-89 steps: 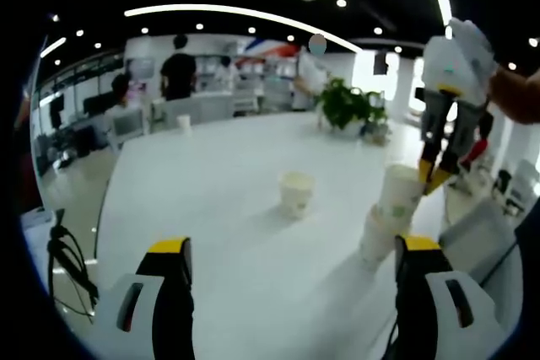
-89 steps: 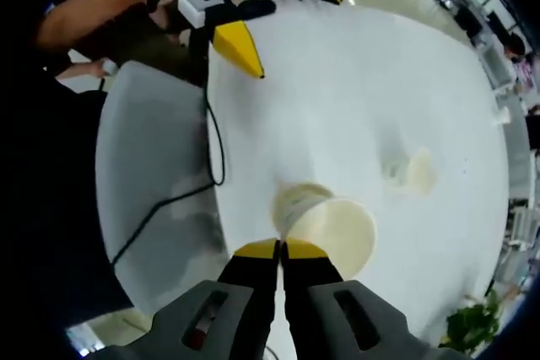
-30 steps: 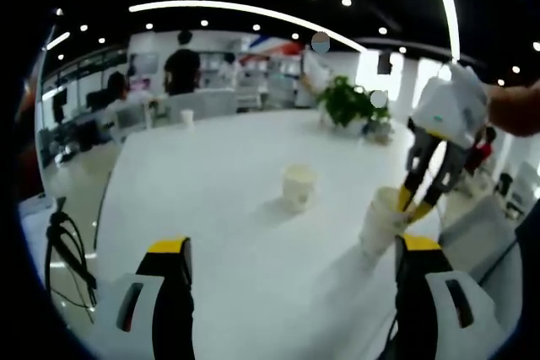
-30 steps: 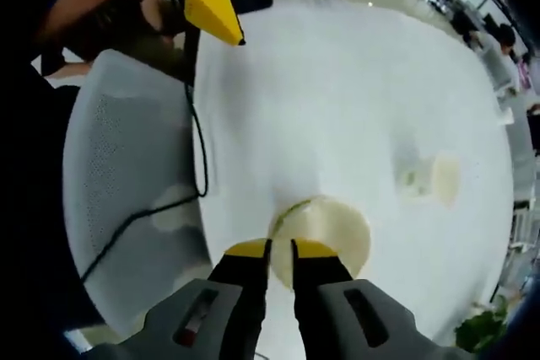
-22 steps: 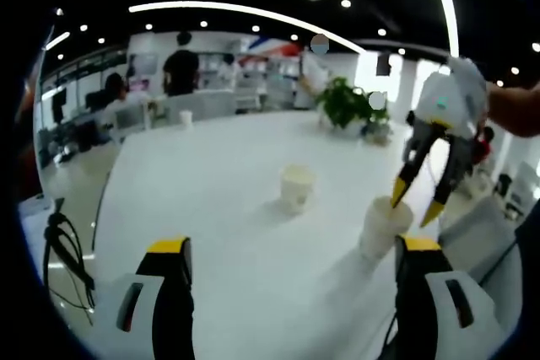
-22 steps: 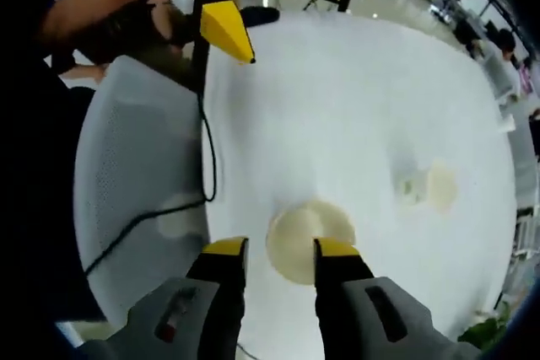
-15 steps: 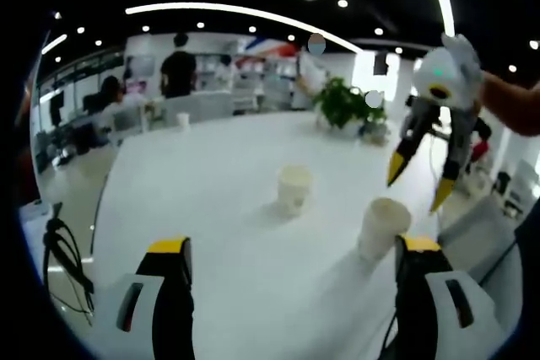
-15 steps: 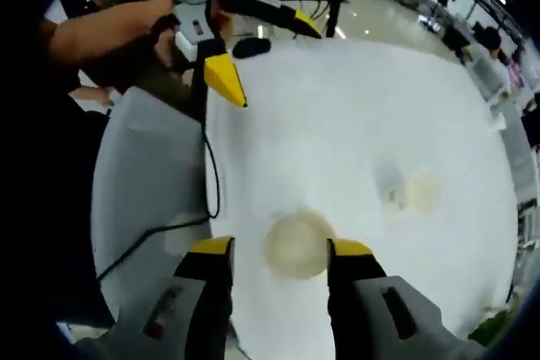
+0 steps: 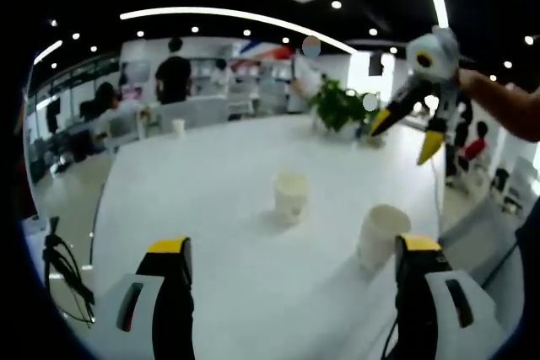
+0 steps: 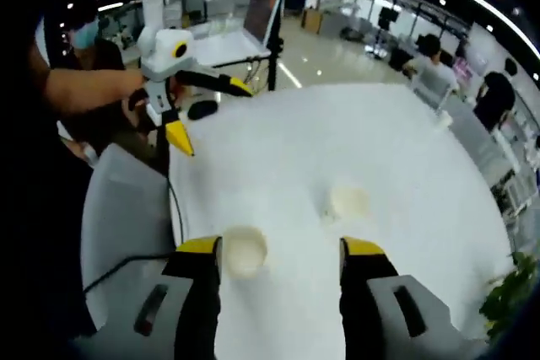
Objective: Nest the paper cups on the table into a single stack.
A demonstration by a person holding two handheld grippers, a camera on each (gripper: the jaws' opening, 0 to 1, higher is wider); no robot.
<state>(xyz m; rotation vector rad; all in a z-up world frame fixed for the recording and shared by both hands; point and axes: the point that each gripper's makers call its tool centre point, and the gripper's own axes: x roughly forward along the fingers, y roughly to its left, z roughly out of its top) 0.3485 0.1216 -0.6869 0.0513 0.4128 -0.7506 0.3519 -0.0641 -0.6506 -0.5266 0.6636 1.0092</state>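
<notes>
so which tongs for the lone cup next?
Right, probably. The right tongs are open, empty and raised above the table, with the lone cup just ahead. The left tongs are also open but sit low, nearer the stack.

The room is bright, lit from above by a long curved ceiling light strip [image 9: 236, 16] and many small round spot lamps. The white table [image 9: 219, 242] reflects this light strongly and looks almost washed out in the right gripper view, where the two paper cups [image 10: 348, 201] have weak contrast. Shadows beside the cups are soft and pale. Both views are a little blurred, and straight lines bend strongly near the edges.
</notes>
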